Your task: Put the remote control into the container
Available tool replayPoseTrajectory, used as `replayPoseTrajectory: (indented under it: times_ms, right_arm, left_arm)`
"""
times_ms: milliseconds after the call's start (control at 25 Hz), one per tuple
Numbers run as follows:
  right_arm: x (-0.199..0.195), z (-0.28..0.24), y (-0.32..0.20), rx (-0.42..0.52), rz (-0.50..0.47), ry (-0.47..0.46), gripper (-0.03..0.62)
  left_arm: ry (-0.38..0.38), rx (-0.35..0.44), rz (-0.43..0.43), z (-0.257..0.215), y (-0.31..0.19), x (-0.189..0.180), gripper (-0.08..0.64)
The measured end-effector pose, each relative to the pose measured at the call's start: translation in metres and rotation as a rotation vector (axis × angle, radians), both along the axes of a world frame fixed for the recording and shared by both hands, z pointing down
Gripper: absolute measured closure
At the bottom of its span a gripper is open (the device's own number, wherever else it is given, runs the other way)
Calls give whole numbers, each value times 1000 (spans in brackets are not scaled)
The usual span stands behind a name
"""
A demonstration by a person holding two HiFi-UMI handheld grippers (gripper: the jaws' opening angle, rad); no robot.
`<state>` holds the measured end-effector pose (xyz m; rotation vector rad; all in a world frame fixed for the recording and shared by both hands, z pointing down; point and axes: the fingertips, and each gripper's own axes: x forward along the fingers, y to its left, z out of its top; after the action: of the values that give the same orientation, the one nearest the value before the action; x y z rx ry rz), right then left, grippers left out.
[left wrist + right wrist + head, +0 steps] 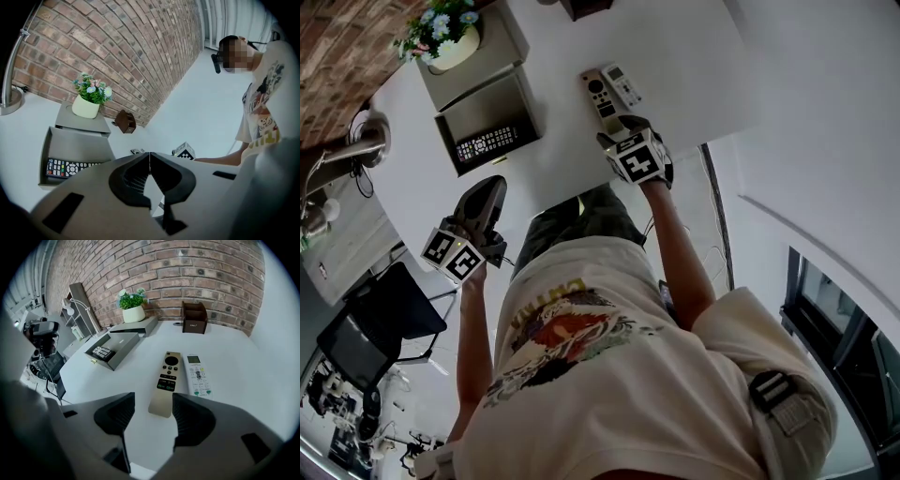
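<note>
Right gripper view is showing the right gripper (152, 405) being held tilted down over the table (243, 357), its fingers being kept apart and empty, apparently so that the gold remote control (166, 380) can be straddled: its near end is lying just ahead of the fingertips, roughly in line with the gap. A white remote (197, 375) is lying just beside it, ahead of the right finger. The container (123, 342), already holding a black remote (103, 352), is standing well beyond the left finger. The left gripper (150, 157) is being held with fingers together on nothing, seemingly parked.
</note>
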<state>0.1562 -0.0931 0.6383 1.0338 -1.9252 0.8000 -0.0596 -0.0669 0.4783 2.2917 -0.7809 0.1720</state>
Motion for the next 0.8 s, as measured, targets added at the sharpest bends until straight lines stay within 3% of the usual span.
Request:
replayPoseTrajectory:
  times_ms: [320,800]
  right_arm:
    - [4,15,-12,-29,24,6,346]
    - [6,40,-17,-71,-27,76,345]
  left_arm:
    - [55,17,20,-7,-8,6,554]
    - [40,8,-21,-5,-10,4,554]
